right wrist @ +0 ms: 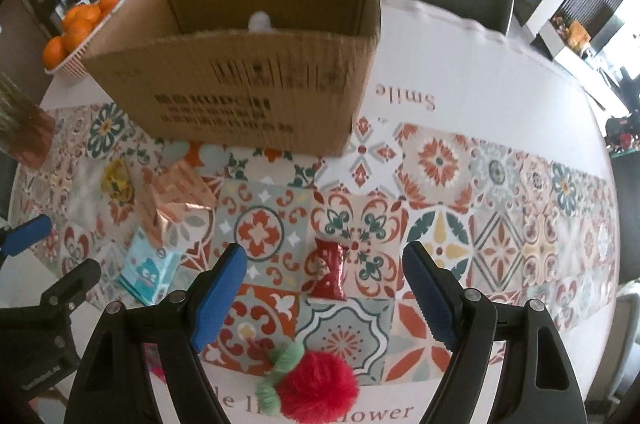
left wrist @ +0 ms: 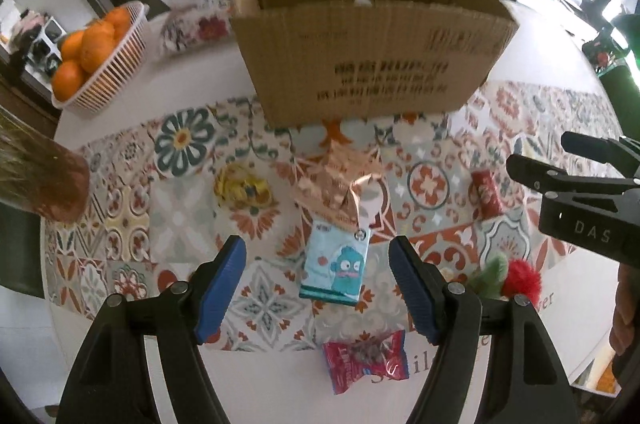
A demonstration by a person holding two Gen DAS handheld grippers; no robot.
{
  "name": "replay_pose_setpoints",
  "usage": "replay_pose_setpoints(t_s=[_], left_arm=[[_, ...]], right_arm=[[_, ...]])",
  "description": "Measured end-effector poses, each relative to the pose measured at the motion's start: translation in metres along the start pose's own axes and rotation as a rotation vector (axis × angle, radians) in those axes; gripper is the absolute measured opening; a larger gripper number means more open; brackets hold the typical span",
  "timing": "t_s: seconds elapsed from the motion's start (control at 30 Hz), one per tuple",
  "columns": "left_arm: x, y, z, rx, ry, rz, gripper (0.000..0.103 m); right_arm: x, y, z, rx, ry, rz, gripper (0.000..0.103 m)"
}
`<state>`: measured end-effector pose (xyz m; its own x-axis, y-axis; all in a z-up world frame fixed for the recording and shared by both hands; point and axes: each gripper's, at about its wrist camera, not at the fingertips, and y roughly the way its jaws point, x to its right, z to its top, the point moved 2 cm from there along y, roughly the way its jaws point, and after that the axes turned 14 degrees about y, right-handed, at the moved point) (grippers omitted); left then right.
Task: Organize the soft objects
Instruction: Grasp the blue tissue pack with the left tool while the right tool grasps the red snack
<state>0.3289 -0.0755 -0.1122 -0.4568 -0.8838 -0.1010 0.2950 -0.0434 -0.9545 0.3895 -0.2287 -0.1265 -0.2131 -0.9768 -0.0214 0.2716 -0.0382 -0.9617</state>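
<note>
Above the patterned table my left gripper (left wrist: 318,256) is open, with a light-blue tissue pack (left wrist: 335,270) lying on the cloth between its blue pads, untouched. A copper foil bag (left wrist: 340,184) lies just beyond it, a yellow wrapped item (left wrist: 242,188) to its left, and a red-blue snack packet (left wrist: 366,360) nearer to me. My right gripper (right wrist: 320,264) is open too, over a small red foil packet (right wrist: 329,270). A fluffy red and green pompom (right wrist: 316,382) lies nearer, below its fingers. An open cardboard box (left wrist: 360,36) stands behind, with something white inside.
A basket of oranges (left wrist: 100,56) and a floral tissue holder (left wrist: 192,20) stand at the back left. A brown vase-like object (left wrist: 44,184) is at the left edge. Chairs stand behind the table. The white cloth (right wrist: 500,84) stretches to the right of the box.
</note>
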Motion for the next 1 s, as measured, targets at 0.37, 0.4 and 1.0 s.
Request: replay_pose_setpoints(t_s=[0.37,0.4,1.0], left_arm=[[0.010,0.050,-0.008,-0.125,0.003,-0.052,0.073],[0.011,0.055,-0.008,-0.137,0.002,-0.059,0.073],[0.014,0.114,-0.018,-0.253,-0.028,-0.081,0.069]], right_arm=[[0.012,0.042,-0.006,-0.088,0.031,-0.028,0.077],[0.013,0.046,-0.007,-0.094,0.032,-0.037,0.076],[0.014,0.095,-0.010,-0.169,0.047,-0.087,0.060]])
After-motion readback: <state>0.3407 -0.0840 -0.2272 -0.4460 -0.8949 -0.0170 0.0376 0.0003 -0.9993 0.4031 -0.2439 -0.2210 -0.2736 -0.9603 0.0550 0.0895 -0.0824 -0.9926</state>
